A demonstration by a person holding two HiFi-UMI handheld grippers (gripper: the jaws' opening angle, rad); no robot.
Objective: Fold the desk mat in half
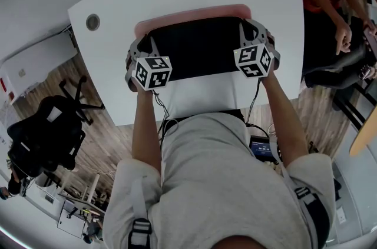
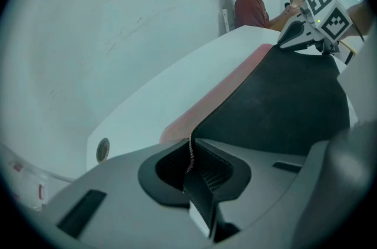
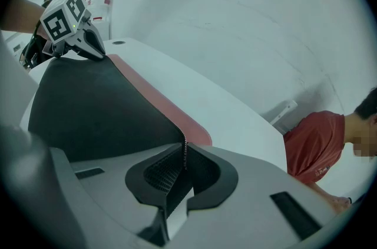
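Desk mat point(image 1: 194, 50) sits in the upper middle of the head view on the white table point(image 1: 112, 24). One half is turned over so its black underside faces up, and a strip of the pink face shows along the top edge of the fold. The left gripper point(image 1: 140, 46) is clamped on the turned edge's corner at the left of the frame, and the right gripper point(image 1: 252, 33) is clamped on the corner at the right. In each gripper view the pads are pressed together on the thin stitched rim. The sheet curves smoothly between the two grips rather than staying flat, so it looks soft, thin and light, more floppy than springy. Its dark underside seems matte and grippy, unlikely to slide out. Holding it at the two corners looks right: pulling them gently apart should stop the middle sagging and let the edges meet squarely
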